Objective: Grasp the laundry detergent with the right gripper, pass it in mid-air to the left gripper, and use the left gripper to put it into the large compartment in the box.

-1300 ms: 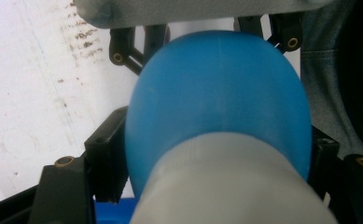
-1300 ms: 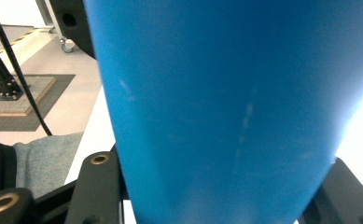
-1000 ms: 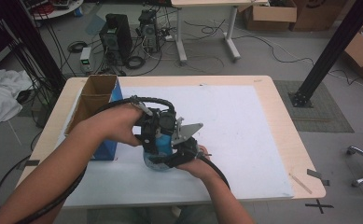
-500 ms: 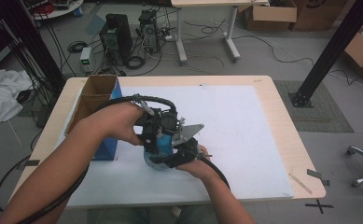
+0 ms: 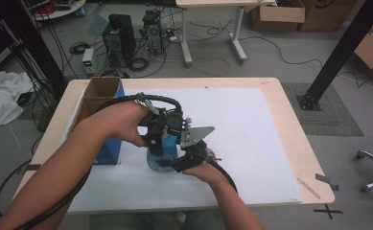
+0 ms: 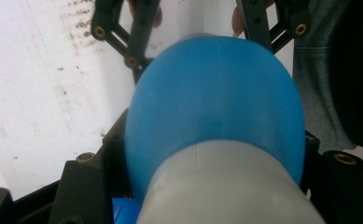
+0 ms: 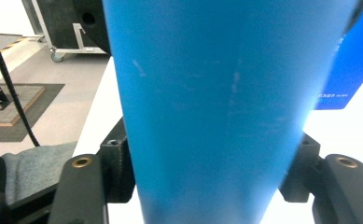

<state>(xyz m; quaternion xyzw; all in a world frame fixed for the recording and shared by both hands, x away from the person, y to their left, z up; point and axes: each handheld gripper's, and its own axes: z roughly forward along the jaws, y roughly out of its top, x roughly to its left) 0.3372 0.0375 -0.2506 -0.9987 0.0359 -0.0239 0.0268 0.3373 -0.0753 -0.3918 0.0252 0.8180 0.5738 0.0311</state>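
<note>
Hardly any shift since a second ago: both hands parked at the same spot near the middle of the table [image 5: 289, 124], the blue bottle [image 5: 161, 158] between them as before, only the right gripper [image 5: 186, 160] changed, its jaws just now easing apart around the bottle. Seen from the right gripper view, black jaws flanking the blue body [image 7: 226, 107] on both sides, very close to it; cannot tell whether the pads press or have let go. Left gripper [image 5: 157, 139] clamped tight on the bottle near its pale grey neck [image 6: 230, 186], jaws hugging each side in the left gripper view, rounded blue shoulder bulging just above them. Bottle placed on the white sheet [image 5: 251, 129], towards the near left of the table's centre, just right of an open blue cardboard box [image 5: 105, 103] at the left edge. Black cable [image 5: 141, 99] arching from the left gripper over the left forearm. Grey three-cornered plate [image 5: 196, 135] topping the right gripper, just right of the bottle.
</note>
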